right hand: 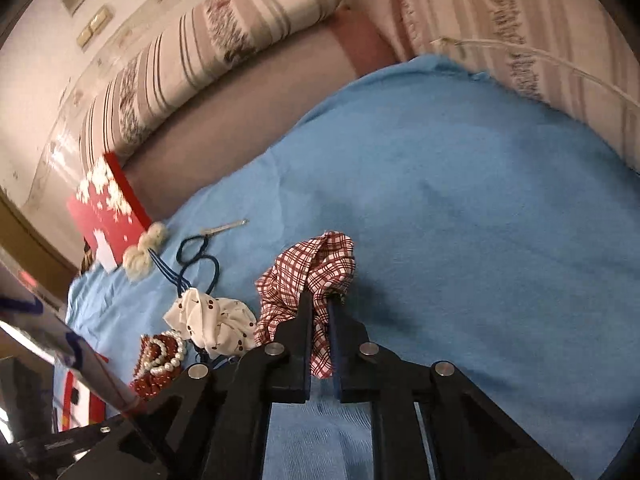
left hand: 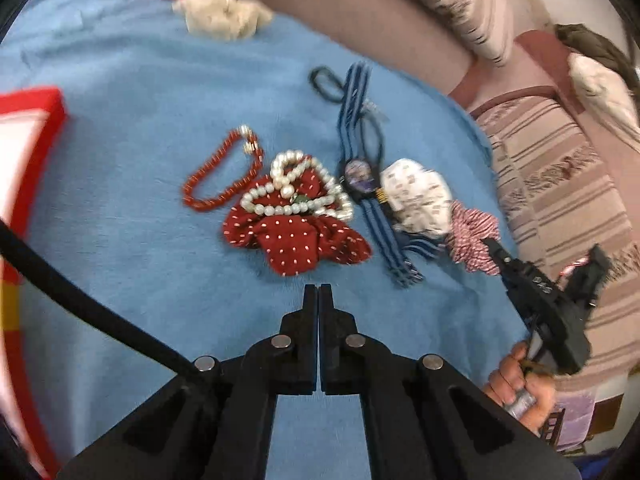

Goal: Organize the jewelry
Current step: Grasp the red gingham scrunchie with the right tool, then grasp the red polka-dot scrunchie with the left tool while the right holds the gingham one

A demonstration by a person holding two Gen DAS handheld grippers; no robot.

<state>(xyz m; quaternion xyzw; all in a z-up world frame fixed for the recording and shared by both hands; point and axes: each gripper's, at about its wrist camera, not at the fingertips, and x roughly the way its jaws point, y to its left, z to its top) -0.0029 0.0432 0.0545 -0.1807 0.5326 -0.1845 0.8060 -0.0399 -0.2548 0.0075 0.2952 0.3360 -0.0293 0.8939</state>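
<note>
The right hand-held gripper [right hand: 320,300] is closed on the red-and-white checked fabric scrunchie [right hand: 316,268], lifting it beside the white cherry-print scrunchie [right hand: 216,316] on the blue blanket [right hand: 460,200], so I judge the step is removing it from the pile; next it needs a place, maybe the red cardboard box [left hand: 38,120]. Only the left wrist view shows the left hand-held gripper [left hand: 318,294], shut and empty, near the dark red dotted scrunchie [left hand: 296,236] carrying the white pearl necklace [left hand: 296,192], with the red bead bracelet [left hand: 224,172] beside it.
</note>
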